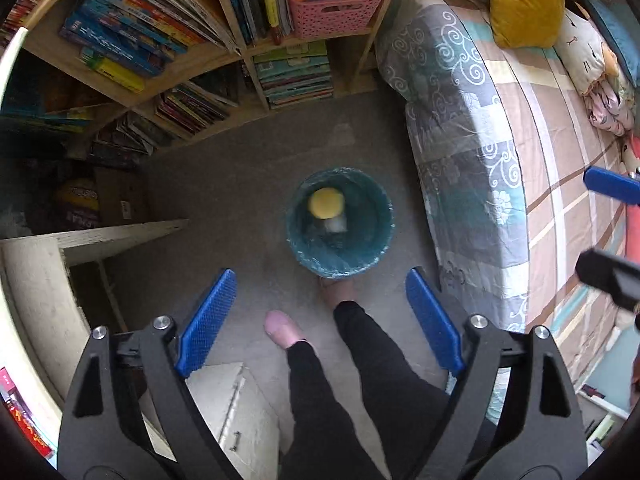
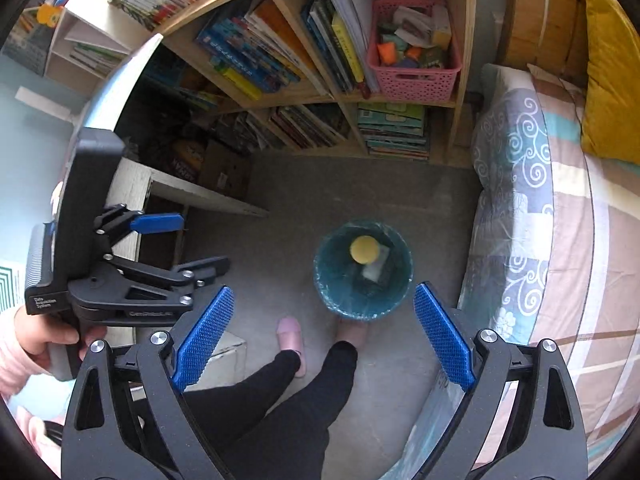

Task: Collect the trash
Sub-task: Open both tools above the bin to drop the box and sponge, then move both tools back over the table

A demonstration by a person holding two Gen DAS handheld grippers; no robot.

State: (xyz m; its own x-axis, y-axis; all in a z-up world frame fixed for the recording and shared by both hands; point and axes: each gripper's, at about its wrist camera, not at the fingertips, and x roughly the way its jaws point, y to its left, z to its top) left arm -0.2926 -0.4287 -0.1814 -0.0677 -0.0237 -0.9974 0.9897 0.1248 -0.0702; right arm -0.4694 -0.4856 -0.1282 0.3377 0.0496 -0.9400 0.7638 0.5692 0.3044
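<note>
Both grippers hang over the floor, jaws spread wide, nothing between them. The right wrist view catches the left gripper (image 2: pixel 188 246) whole, a hand (image 2: pixel 48 340) on its grip; the left view clips the right gripper (image 1: pixel 610 224) at its edge. The trash bin (image 1: pixel 312 258) stands between bookshelf (image 1: pixel 180 68) and bed (image 1: pixel 500 128), holding a yellow round thing (image 1: pixel 326 203), perhaps a sponge; the dark items below stay unclear. Slippered feet (image 2: pixel 291 338) stand just beside it.

A teal bin (image 1: pixel 362 258) lined with a clear bag is seen on the grey floor (image 1: pixel 256 184), a round yellow item (image 1: pixel 326 203) inside it. The bedcover (image 1: pixel 472 128) is patterned with white swirls on grey and teal patches. A pink basket (image 2: pixel 416 76) and a mustard pillow (image 1: pixel 526 0) are shown. Blue pads are carried on each black hand-held gripper.
</note>
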